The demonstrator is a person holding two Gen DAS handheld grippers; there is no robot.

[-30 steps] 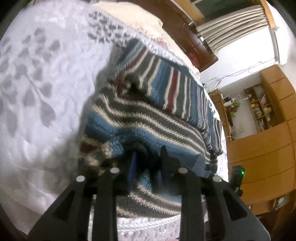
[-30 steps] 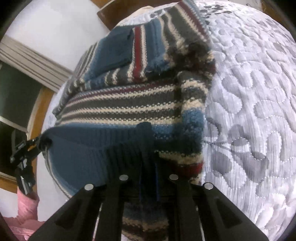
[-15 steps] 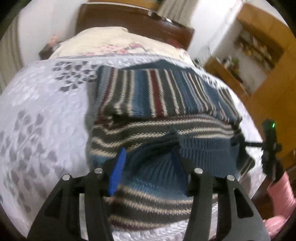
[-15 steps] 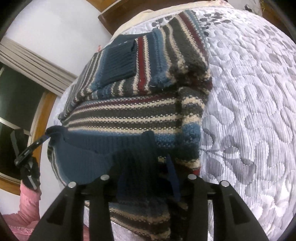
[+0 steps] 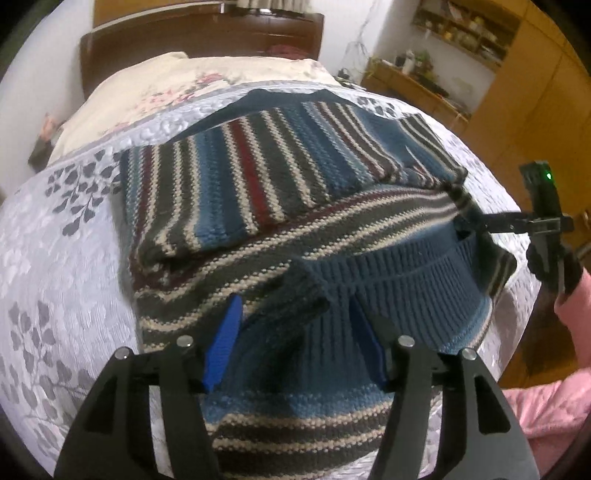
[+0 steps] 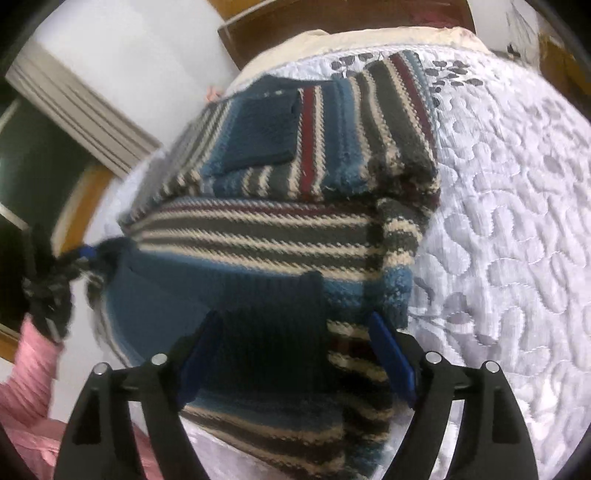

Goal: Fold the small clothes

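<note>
At the bottom of my left wrist view, the left gripper (image 5: 293, 325) stands with its jaws spread wide, blue pads (image 5: 225, 341) apart on either side of a raised fold of knit; I see no pinch on the fabric. In my right wrist view, the right gripper (image 6: 291, 332) is likewise spread, its pads flanking the dark blue ribbed hem without closing on it.

The striped sweater (image 5: 280, 206) lies on the quilted bedspread (image 5: 55, 258), partly folded: a sleeve section with stripes running away from me rests across the upper body, and the ribbed hem (image 5: 399, 280) is turned up toward the grippers. From the right wrist view, the same sweater (image 6: 280, 229) occupies the left half of the bedspread (image 6: 498, 221), with a dark blue ribbed cuff (image 6: 262, 129) lying on top of the folded sleeve.

At the right edge of my left view, the other gripper sits at the sweater's far corner, held by a hand with a pink sleeve (image 5: 569, 295). Whether it touches the knit I cannot tell.

Beyond the sweater: a floral pillow (image 5: 177, 85), a dark wooden headboard (image 5: 199, 33), and wooden shelving (image 5: 465, 29).
</note>
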